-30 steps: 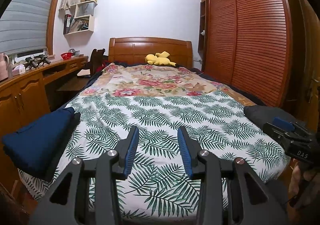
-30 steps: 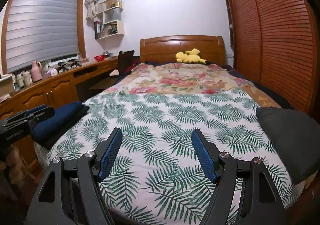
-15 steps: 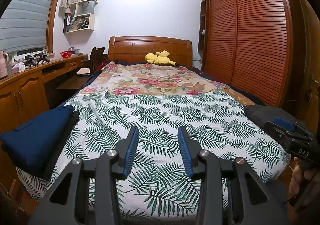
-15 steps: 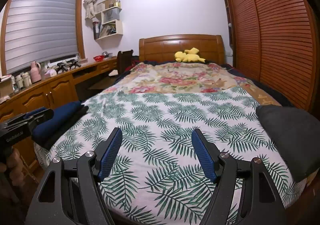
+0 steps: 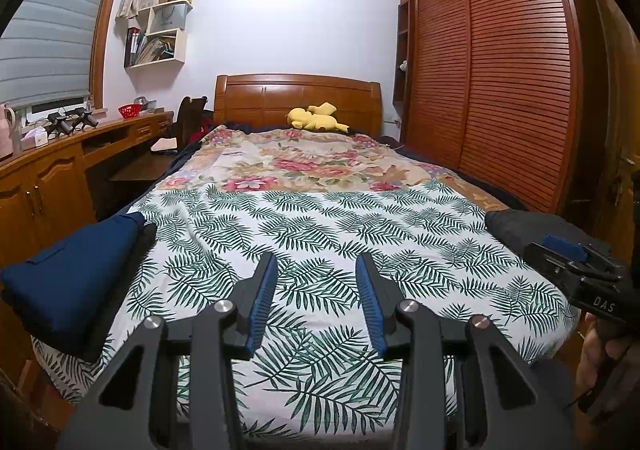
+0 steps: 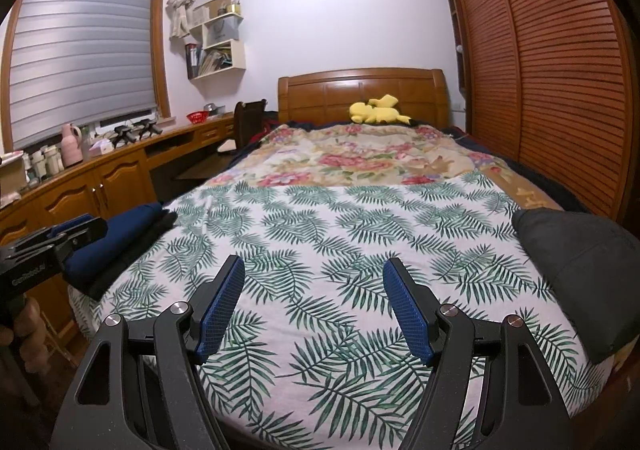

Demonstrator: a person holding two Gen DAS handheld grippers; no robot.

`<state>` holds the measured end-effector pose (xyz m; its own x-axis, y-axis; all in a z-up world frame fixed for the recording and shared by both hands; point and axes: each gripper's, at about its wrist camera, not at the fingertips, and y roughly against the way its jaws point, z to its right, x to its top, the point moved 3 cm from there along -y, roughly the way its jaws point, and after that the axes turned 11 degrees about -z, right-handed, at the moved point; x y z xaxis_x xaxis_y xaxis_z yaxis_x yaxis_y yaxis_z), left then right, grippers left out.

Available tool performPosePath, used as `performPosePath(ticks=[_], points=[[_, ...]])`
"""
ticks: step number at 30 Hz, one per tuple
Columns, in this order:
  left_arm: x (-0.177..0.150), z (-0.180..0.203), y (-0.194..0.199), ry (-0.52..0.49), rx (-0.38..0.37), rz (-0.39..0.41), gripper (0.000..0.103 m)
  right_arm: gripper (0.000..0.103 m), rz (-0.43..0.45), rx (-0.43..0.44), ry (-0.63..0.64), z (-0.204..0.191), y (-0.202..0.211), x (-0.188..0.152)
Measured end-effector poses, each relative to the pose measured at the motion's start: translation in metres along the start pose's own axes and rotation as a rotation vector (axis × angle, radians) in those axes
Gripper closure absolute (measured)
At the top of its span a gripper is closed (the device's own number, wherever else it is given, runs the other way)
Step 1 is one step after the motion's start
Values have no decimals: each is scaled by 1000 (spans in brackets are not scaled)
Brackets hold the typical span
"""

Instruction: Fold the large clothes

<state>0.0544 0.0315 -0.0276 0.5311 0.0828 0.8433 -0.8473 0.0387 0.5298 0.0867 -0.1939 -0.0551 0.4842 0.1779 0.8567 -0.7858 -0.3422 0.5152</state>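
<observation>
Navy garment (image 5: 76, 274) — folded into a thick, tidy block, lying at the left edge of the bed (image 5: 320, 234), near the foot. It sits on top of a black garment (image 5: 124, 282), which shows only as a dark strip along the inner side and under the near end. From your right-hand camera the same pair sits at the left edge, navy over black, partly covered by your other tool.

Dark grey garment (image 6: 580, 270) — lies at the right edge of the bed, opposite the navy stack and well apart from it. Its surface looks smooth, with one stitched seam visible. Its lower and right parts run out of the picture, so you cannot tell its full shape or how it is folded.

Leaf-print sheet (image 6: 340, 242) covers the near half of the bed; between the two piles it lies bare.

Your left gripper (image 5: 316, 282) hangs over the foot of the bed with its jaws moderately apart, nothing between the blue pads. Your right gripper (image 6: 314, 286) has its jaws spread wider, also empty.

Your hands show only as slivers at the frame edges, under the tool bodies.
</observation>
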Motion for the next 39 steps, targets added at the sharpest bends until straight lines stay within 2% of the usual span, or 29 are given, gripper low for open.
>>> performPosePath(ticks=[39], points=[[0,3,0,-15,10,-3,63,30,0,-2,-7,1,-2,-1]])
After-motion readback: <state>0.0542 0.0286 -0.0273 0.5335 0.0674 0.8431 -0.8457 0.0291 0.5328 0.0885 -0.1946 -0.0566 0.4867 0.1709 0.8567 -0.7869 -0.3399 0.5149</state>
